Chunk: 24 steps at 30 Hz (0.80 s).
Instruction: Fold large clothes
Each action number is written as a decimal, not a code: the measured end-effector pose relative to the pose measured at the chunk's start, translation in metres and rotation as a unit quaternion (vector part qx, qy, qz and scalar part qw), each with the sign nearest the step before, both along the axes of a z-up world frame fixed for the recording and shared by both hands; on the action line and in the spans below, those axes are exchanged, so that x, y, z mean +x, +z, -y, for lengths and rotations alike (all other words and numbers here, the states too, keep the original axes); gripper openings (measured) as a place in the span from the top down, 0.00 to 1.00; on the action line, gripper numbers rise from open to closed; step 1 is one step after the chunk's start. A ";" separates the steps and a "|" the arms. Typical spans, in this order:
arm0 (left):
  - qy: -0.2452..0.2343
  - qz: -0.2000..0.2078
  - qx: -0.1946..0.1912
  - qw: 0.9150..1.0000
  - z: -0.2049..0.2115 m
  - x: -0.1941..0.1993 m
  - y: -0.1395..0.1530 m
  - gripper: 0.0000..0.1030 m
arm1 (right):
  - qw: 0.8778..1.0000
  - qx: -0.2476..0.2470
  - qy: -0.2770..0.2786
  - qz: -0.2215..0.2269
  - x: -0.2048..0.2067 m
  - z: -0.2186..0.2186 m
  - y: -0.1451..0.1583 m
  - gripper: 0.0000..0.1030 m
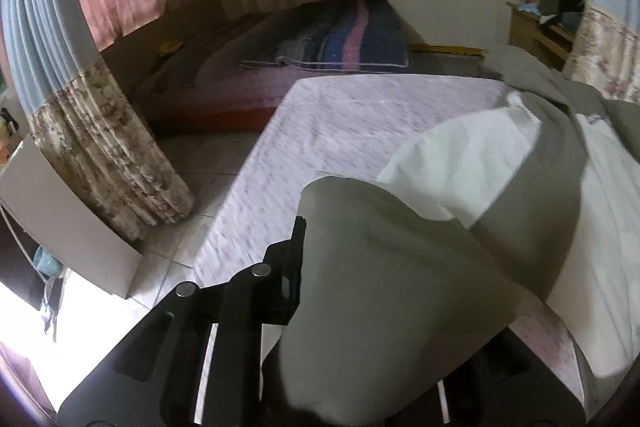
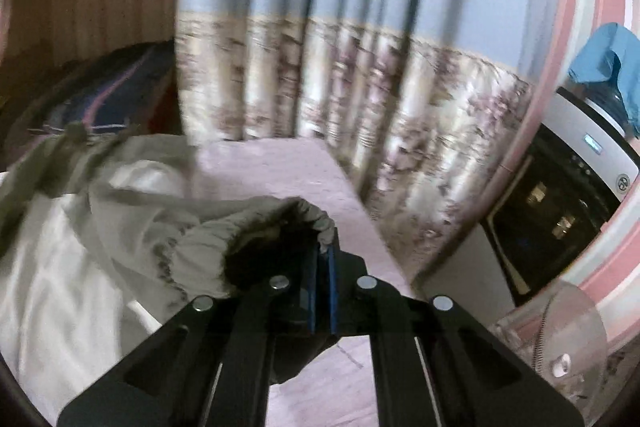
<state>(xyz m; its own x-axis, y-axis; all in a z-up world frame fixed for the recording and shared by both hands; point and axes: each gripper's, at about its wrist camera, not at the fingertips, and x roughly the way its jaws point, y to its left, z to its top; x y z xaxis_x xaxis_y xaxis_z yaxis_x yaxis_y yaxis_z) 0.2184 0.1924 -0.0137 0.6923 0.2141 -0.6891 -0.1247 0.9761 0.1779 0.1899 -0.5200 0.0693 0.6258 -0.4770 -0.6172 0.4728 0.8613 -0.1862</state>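
**Right wrist view: both grippers lift a grey-and-white garment off the bed**

Right wrist view shows the right gripper (image 2: 323,255) with its jaws clenched on the gathered, elasticated edge of one large garment (image 2: 132,211), grey outside with a white lining. That pinched hem is held up just above the bed (image 2: 280,167), which is covered in a pale pink patterned sheet, while the rest of the cloth trails down and to the left across the mattress. In the left wrist view, the left gripper (image 1: 304,267) is buried in a grey fold of the same garment (image 1: 400,267). Only one finger shows beside the cloth, so whether those jaws are pressed together cannot be told, though the fabric draped over them suggests a hold.

Judging by the slack between the two holds, the step in hand looks like lifting and spreading the piece before a fold. Doing it well probably calls for drawing the two grippers apart until the held edge runs straight, keeping both at one height, then laying the cloth flat on the sheet without letting the white lining bunch underneath. The thin pinch on the elastic edge could slip if tugged sharply.

Counted: one garment, two grippers, one bed in use and a second bed (image 1: 320,43) beyond it carrying a striped blanket, and one floral curtain (image 2: 360,87) hanging close to the bed's far corner.
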 end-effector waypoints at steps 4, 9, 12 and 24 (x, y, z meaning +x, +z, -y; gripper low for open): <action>0.042 0.000 0.006 0.999 -0.031 0.030 0.008 0.88 | 0.997 -0.026 -0.069 0.006 0.008 0.056 0.009 0.96; 0.122 0.011 0.000 0.992 -0.098 0.053 0.026 0.89 | 0.989 -0.005 -0.148 -0.011 0.027 0.142 0.011 0.96; 0.135 0.012 -0.018 0.991 -0.126 0.063 0.034 0.87 | 0.985 -0.024 -0.168 -0.037 0.043 0.154 -0.002 0.96; 0.141 0.021 -0.046 0.989 -0.154 0.050 0.052 0.86 | 0.990 -0.031 -0.135 0.018 0.049 0.119 0.041 0.96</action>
